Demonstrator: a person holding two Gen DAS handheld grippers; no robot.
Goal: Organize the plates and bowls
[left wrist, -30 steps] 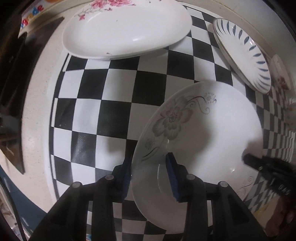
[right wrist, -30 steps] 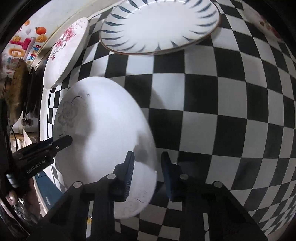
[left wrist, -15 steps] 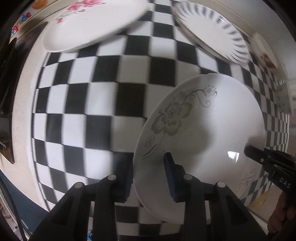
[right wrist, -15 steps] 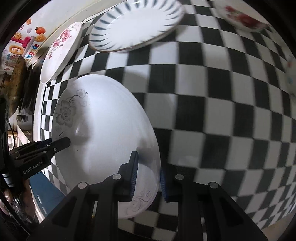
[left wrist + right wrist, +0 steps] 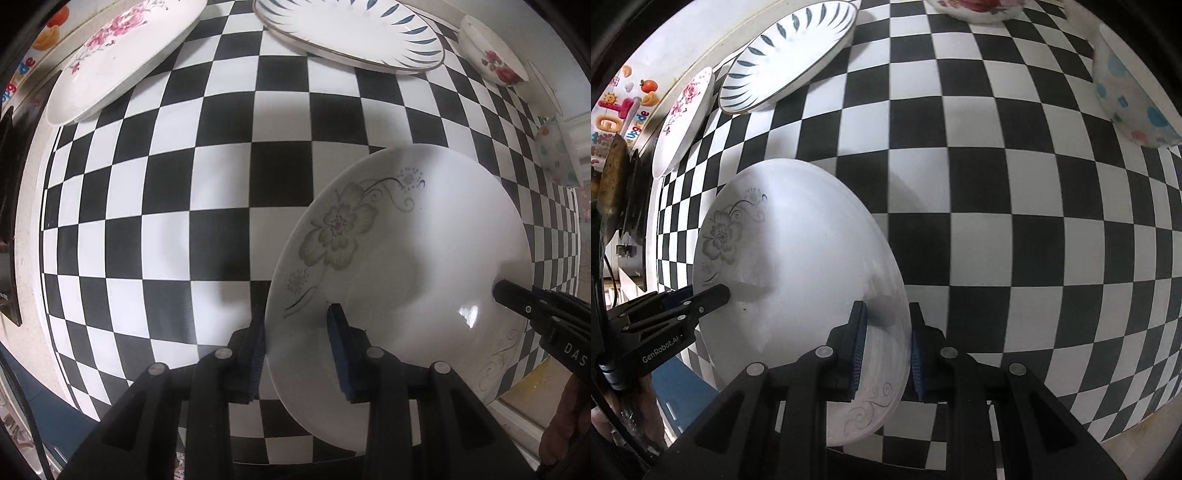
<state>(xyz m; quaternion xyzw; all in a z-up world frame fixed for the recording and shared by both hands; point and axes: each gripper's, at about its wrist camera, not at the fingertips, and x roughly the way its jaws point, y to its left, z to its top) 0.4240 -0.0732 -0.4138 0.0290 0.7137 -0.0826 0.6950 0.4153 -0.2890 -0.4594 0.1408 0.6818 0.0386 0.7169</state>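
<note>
A white plate with a grey flower print [image 5: 413,258] is held tilted above the checkered table by both grippers. My left gripper [image 5: 297,338] is shut on its near left rim. My right gripper [image 5: 884,332] is shut on the opposite rim, and the plate [image 5: 798,258] fills the left of that view. The right gripper also shows in the left wrist view [image 5: 535,310], the left gripper in the right wrist view [image 5: 687,302]. A pink-flower plate [image 5: 122,51] and a blue-leaf plate [image 5: 351,29] lie at the table's far side.
A rose-patterned bowl [image 5: 495,62] stands at the far right, a blue-dotted bowl [image 5: 1130,99] nearer on the right. The black-and-white checkered cloth [image 5: 221,177] covers the table. Dark objects [image 5: 613,184] stand off the left edge.
Both grippers have lifted the grey-flower plate higher and drawn back from the table. More of the table and the far bowls have come into view.
</note>
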